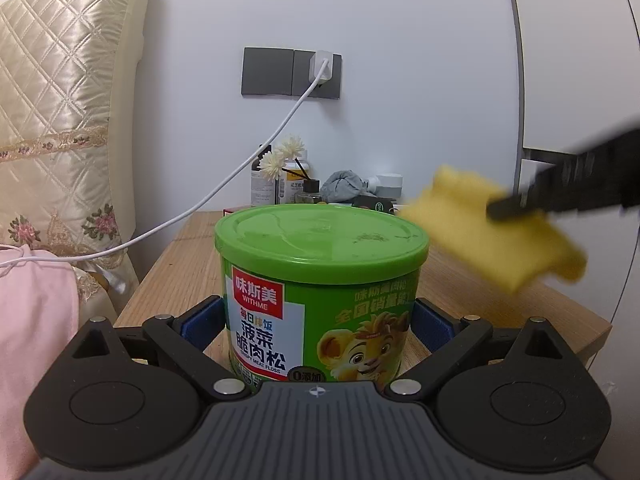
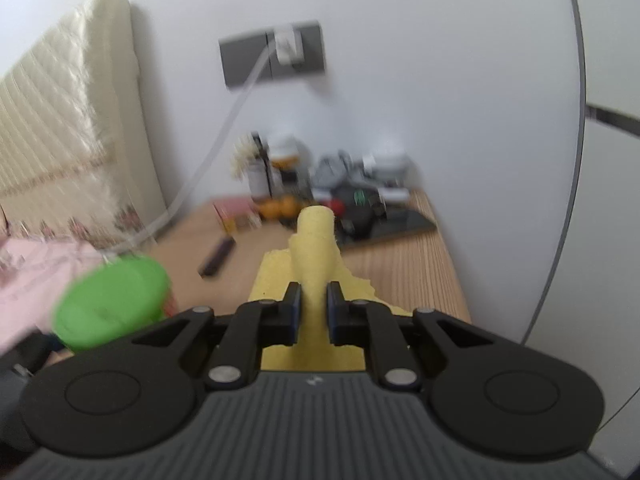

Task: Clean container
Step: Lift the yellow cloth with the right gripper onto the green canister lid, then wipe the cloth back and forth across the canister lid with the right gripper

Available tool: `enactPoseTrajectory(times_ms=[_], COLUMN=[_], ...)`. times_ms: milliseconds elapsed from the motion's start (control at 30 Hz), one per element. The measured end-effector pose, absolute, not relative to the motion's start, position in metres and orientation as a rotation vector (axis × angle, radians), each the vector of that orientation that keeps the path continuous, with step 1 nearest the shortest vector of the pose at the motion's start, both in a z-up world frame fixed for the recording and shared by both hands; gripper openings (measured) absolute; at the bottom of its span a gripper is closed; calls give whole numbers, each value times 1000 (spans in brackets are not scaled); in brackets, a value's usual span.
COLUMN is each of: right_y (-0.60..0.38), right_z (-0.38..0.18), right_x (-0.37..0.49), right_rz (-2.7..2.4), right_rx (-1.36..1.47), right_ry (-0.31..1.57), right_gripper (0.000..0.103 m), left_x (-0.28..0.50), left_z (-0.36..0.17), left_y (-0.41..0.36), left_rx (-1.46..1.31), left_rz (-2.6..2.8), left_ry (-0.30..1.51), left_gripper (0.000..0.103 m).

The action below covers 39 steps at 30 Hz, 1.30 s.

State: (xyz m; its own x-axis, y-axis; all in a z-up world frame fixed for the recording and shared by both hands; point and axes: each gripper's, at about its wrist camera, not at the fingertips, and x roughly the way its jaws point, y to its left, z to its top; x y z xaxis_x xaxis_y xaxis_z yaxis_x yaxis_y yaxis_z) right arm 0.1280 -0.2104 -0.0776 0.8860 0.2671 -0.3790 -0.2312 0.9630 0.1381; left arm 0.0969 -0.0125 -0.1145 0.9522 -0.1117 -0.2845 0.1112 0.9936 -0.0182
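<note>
A green can (image 1: 320, 312) with a green lid (image 1: 320, 236) and a lion label stands on the wooden table (image 1: 188, 268). My left gripper (image 1: 318, 320) is shut on the can, blue pads on both its sides. The lid carries crumbs and a wet smear. My right gripper (image 2: 314, 300) is shut on a yellow cloth (image 2: 314, 248), folded between the fingers. In the left wrist view the cloth (image 1: 492, 232) hangs in the air just right of the lid, blurred. The can also shows at lower left in the right wrist view (image 2: 112, 304).
A cream quilted pillow (image 1: 60, 120) and pink fabric (image 1: 32, 320) lie to the left. A white charger cable (image 1: 224, 188) runs from the wall socket. Bottles, dried flowers (image 1: 282, 156), a grey cloth and small items crowd the table's back. A dark stick (image 2: 218, 260) lies on the table.
</note>
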Motion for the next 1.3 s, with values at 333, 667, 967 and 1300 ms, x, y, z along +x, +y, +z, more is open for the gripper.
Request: enactPoseTrajectory(times_ms=[333, 667, 967, 1300], right_y=[-137, -99, -84, -113], right_z=[-42, -66, -63, -62], right_x=[115, 137, 125, 102], right_rz=[456, 520, 621, 630], right_rx=[5, -36, -22, -21], right_ry=[388, 457, 470, 482], right_gripper=[14, 15, 15, 14], left_x=[95, 94, 95, 96], left_z=[-115, -117, -118, -119], left_y=[-11, -10, -8, -6], left_rx=[1, 0, 2, 6], left_rz=[-124, -126, -132, -136], left_ry=[286, 278, 275, 273], left_gripper=[99, 99, 99, 99])
